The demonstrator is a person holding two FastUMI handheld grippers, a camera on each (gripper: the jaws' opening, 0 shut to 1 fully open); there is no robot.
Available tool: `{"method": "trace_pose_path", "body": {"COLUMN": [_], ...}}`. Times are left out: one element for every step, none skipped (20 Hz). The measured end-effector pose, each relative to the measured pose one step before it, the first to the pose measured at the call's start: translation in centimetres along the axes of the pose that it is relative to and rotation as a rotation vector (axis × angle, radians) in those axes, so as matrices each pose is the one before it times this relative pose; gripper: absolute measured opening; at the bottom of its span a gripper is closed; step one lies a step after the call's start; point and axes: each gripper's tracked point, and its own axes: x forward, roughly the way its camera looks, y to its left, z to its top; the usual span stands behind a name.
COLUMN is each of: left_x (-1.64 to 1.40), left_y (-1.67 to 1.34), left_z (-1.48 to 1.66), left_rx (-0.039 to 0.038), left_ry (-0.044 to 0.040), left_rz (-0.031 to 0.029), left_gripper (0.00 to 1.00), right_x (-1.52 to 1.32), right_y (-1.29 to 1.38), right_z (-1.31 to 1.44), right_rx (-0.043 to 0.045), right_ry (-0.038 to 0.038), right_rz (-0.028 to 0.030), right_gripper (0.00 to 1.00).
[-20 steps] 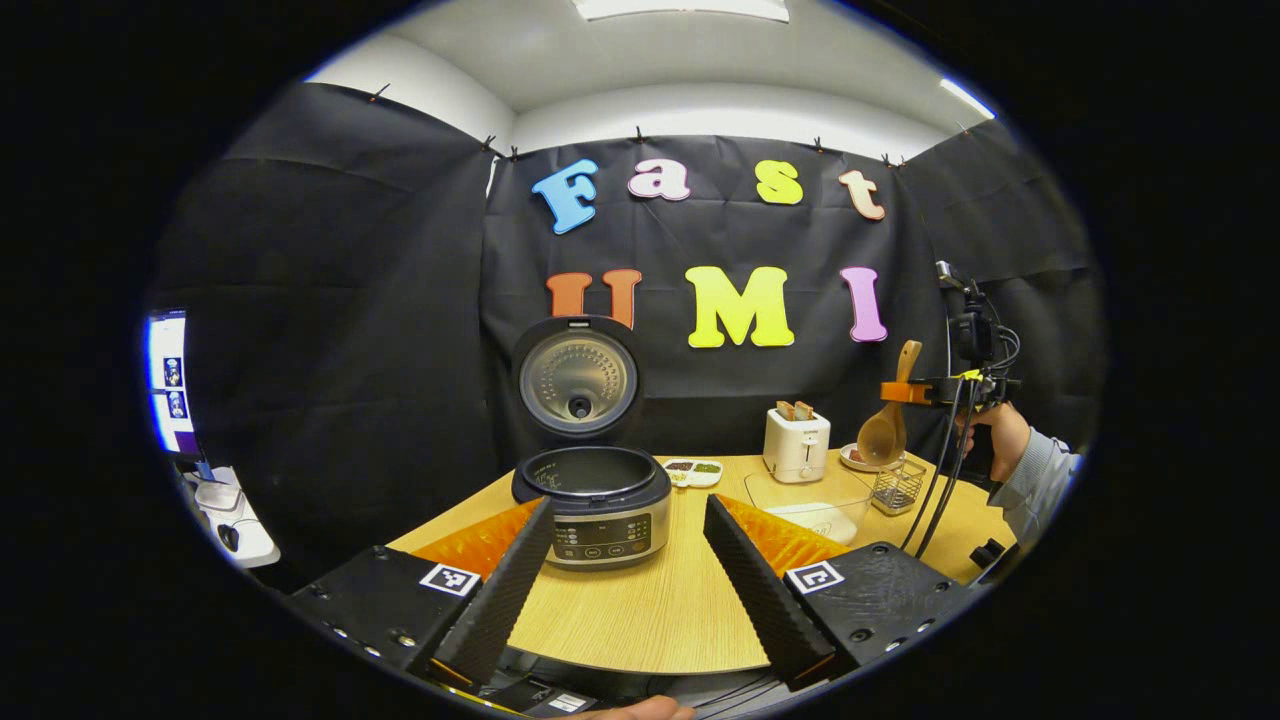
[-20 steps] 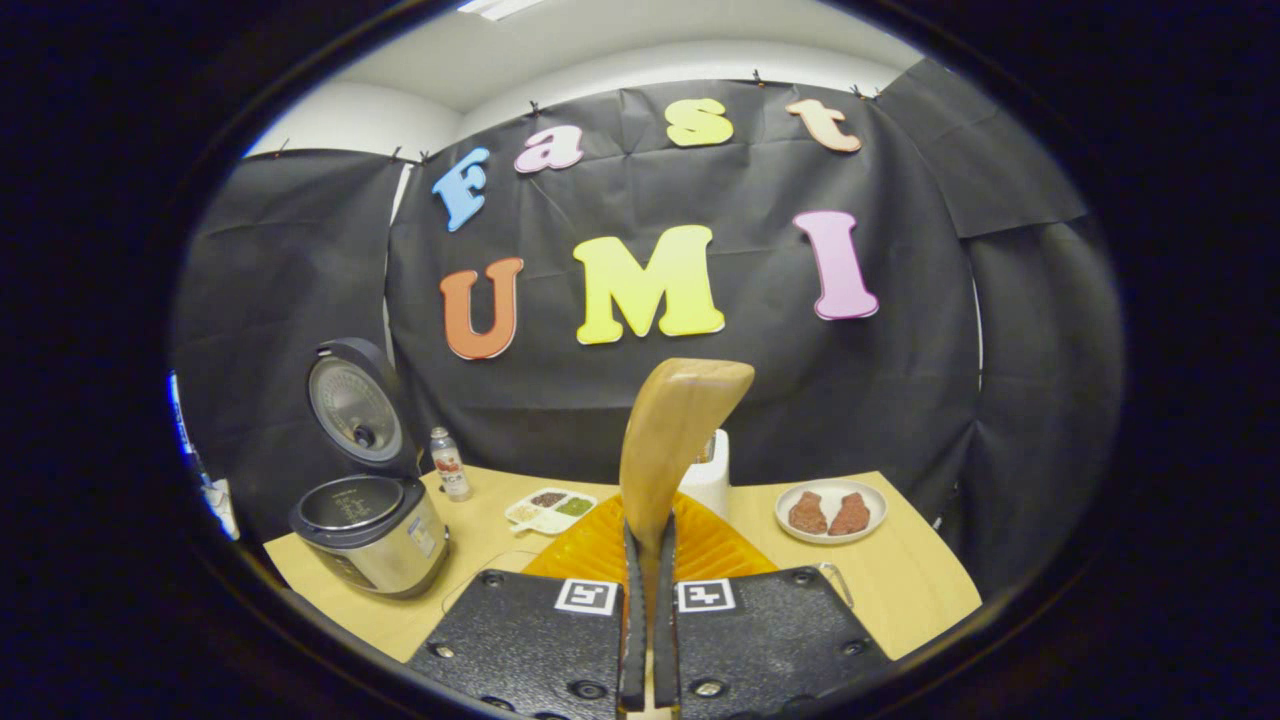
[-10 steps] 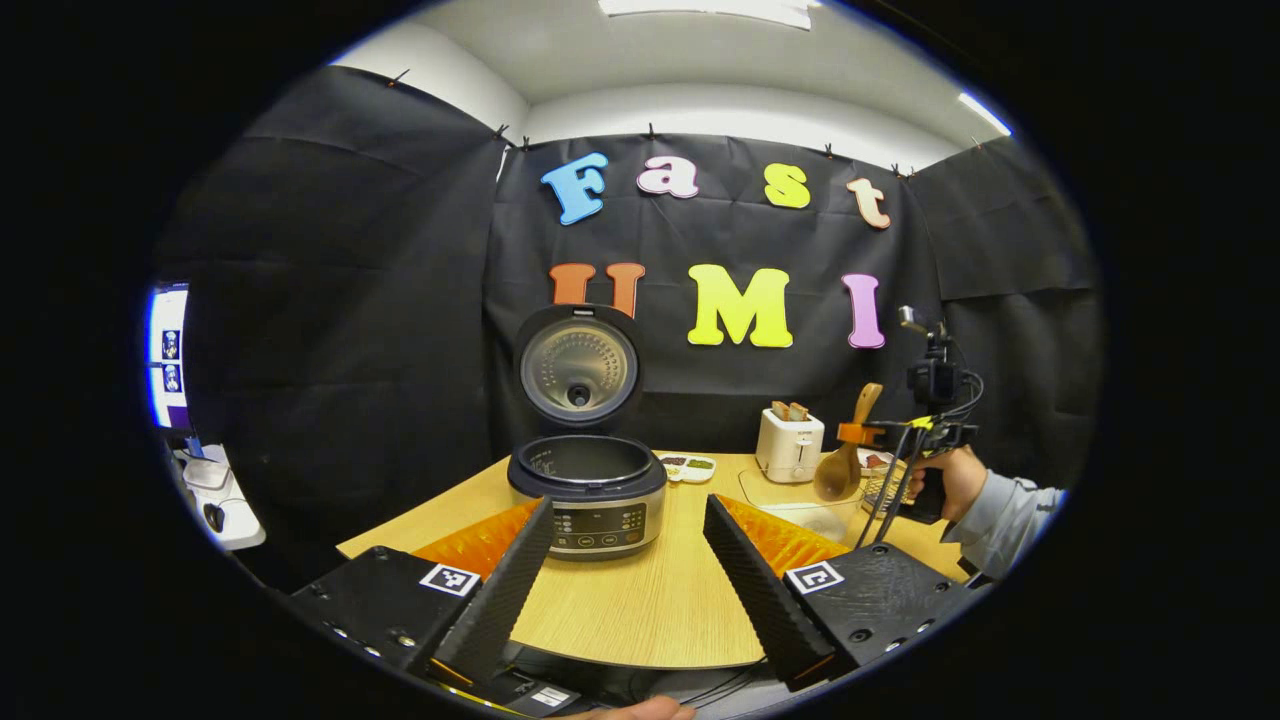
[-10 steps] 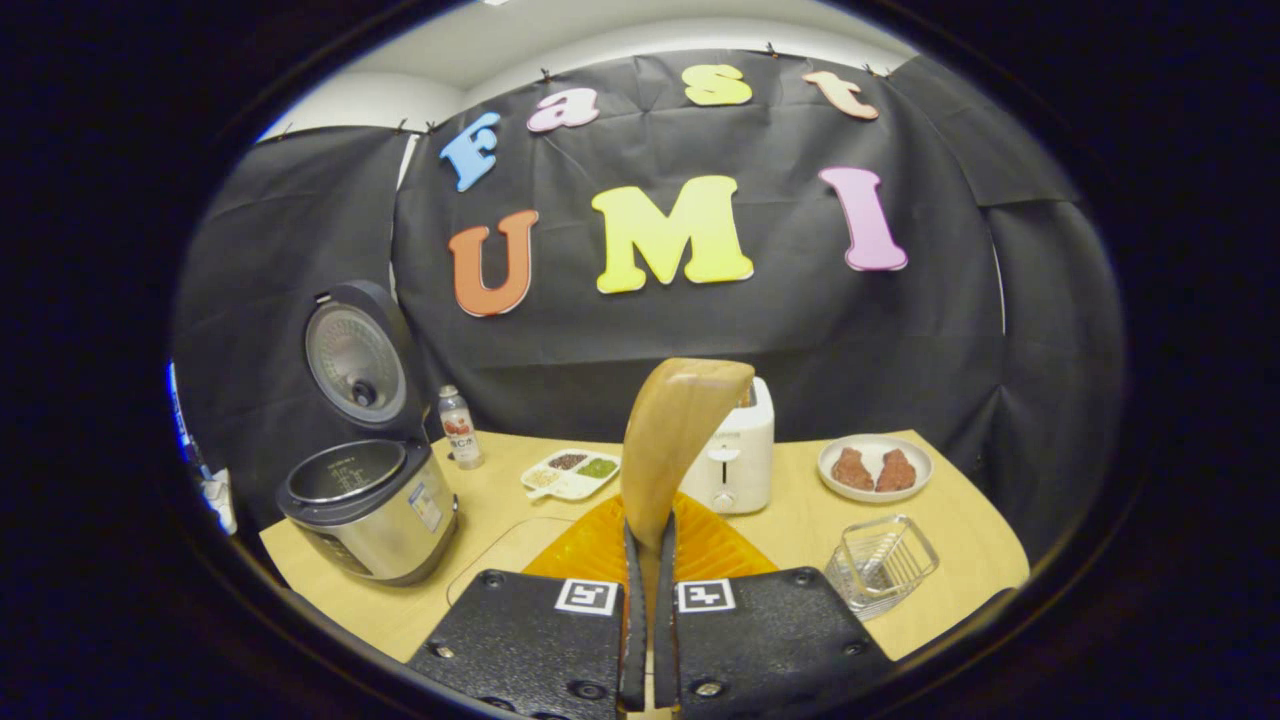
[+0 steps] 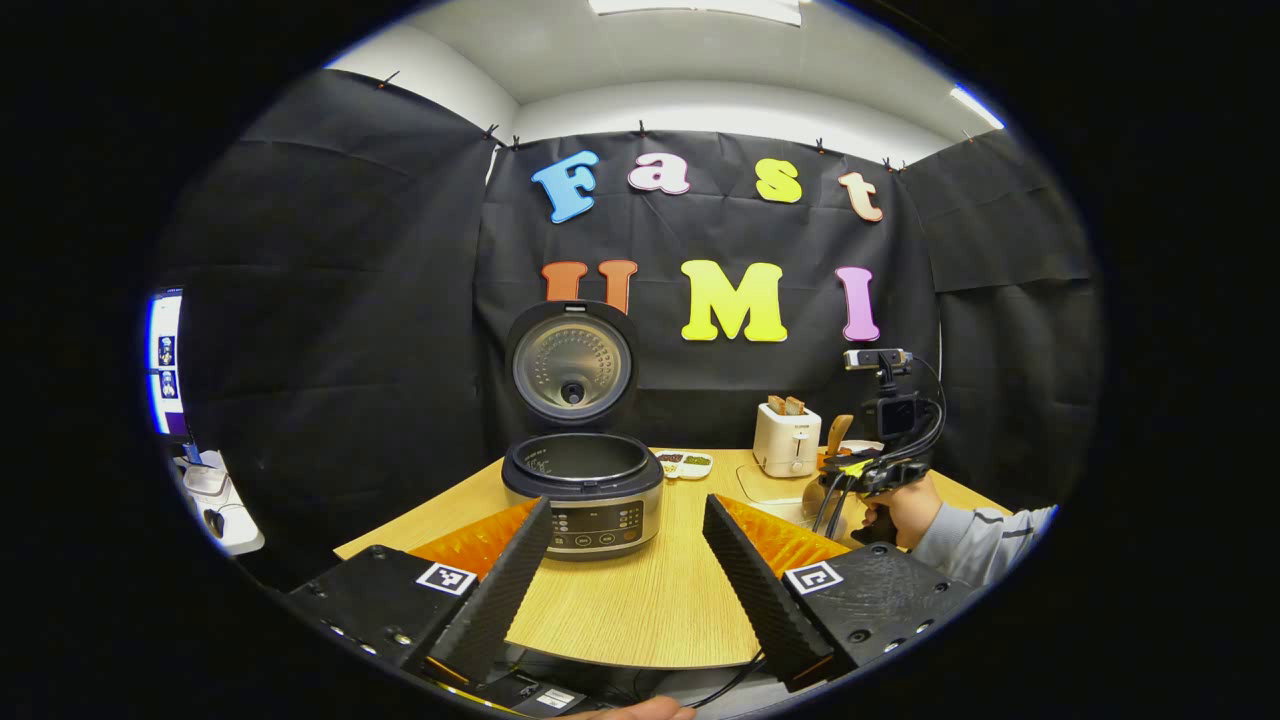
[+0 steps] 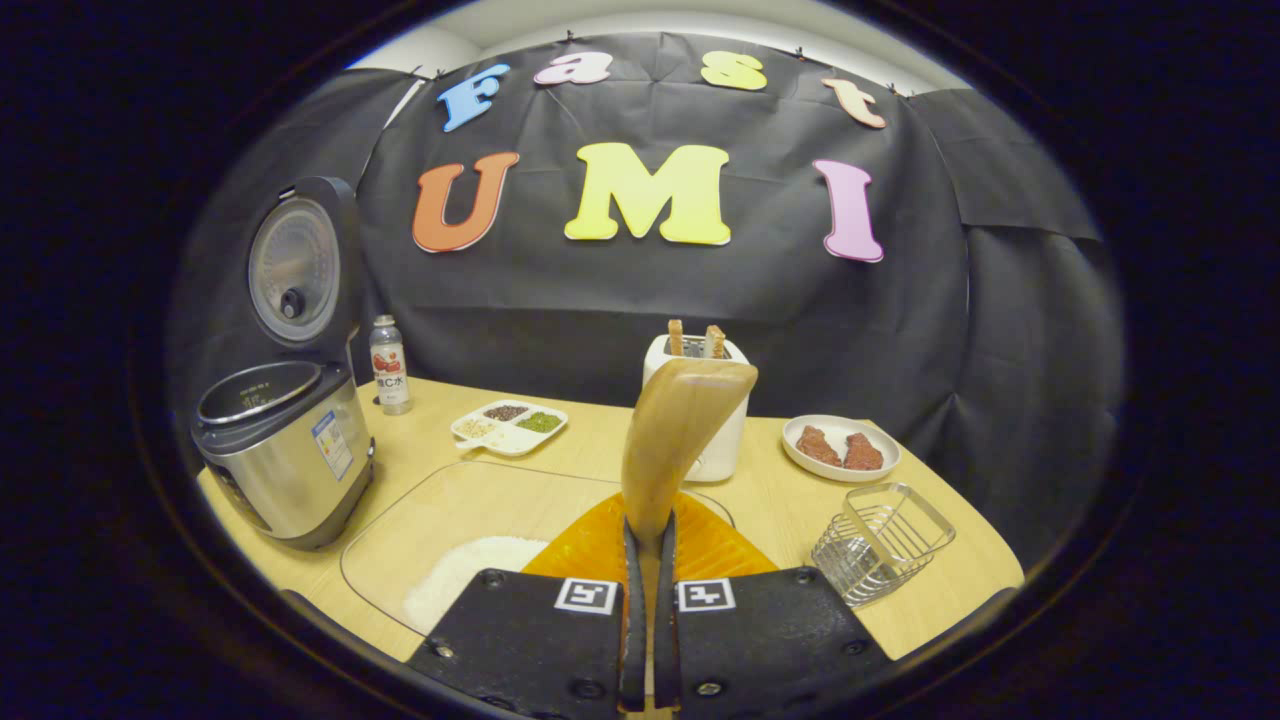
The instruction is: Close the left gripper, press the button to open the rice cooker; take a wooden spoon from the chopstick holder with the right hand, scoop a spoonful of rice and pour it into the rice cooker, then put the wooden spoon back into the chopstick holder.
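Note:
The rice cooker [image 5: 582, 498] stands on the table with its lid [image 5: 570, 364] raised and its pot uncovered. My left gripper [image 5: 628, 508] hangs open in front of it with nothing between the fingers. My right gripper [image 6: 648, 528] is shut on the wooden spoon [image 6: 682, 425], whose handle rises between the fingers; its scoop end is hidden beneath. It hovers low over the glass bowl [image 6: 395, 505], which holds white rice [image 6: 468, 582]. The wire chopstick holder [image 6: 880, 540] sits to the right. In the left gripper view, a hand [image 5: 900, 508] holds the right gripper [image 5: 868, 470] and the spoon [image 5: 836, 434] down near the table.
A white toaster [image 6: 725, 450] stands behind the spoon. A plate of meat [image 6: 840, 448], a divided condiment tray [image 6: 510, 425] and a small bottle [image 6: 388, 365] line the back of the wooden table [image 5: 640, 610]. The cooker [image 6: 285, 450] sits left of the bowl.
My right gripper has come down with the spoon from high above the holder to just above the glass bowl. The left gripper has stayed open and almost still.

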Motion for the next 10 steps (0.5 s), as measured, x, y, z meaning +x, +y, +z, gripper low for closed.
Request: {"method": "trace_pose_path", "body": {"left_x": [0.097, 0.065, 0.037, 0.041, -0.169, -0.002, -0.061, -0.1, -0.075, -0.007], "left_y": [0.026, -0.035, 0.118, 0.175, 0.377, 0.1, -0.18, -0.154, -0.321, -0.342], "left_z": [-0.168, -0.232, -0.053, 0.133, 0.306, 0.309, 0.332, 0.362, -0.056, -0.11], "left_rx": [-0.00302, 0.00013, 0.00223, 0.00298, 0.00318, 0.0037, 0.00101, -0.00463, -0.00538, -0.00297], "left_ry": [0.00593, 0.00747, 0.00493, -0.00165, -0.01093, -0.00931, -0.00847, -0.01069, -0.00462, 0.00195], "left_rz": [-0.00355, -0.00254, 0.00122, 0.00624, 0.0132, 0.00457, -0.00284, -0.0044, -0.01108, -0.0096], "left_gripper": [0.97, 0.97, 0.97, 0.97, 0.97, 0.97, 0.97, 0.97, 0.97, 0.96], "right_x": [-0.14, -0.043, -0.186, -0.131, -0.461, 0.013, 0.016, 0.12, 0.125, 0.05], "right_y": [0.293, 0.544, 0.99, 1.447, 1.182, 0.845, 0.518, 0.418, 0.773, 0.629], "right_z": [-0.256, -0.449, -0.503, -0.095, -0.192, -0.202, 0.05, -0.027, -0.049, -0.163], "right_rx": [0.01588, 0.0398, 0.05527, 0.04578, 0.02621, 0.00799, -0.0084, -0.0065, 0.00436, 0.01411], "right_ry": [-0.00355, 0.00983, 0.01465, -0.00281, 0.01166, 0.00652, 0.00111, -0.00159, 0.0018, 0.00225], "right_rz": [0.00057, 0.01216, 0.03293, 0.04396, 0.03491, 0.01348, 0.0038, 0.00932, 0.0307, 0.02849], "right_gripper": [0.09, 0.09, 0.09, 0.09, 0.09, 0.09, 0.09, 0.09, 0.09, 0.09]}}
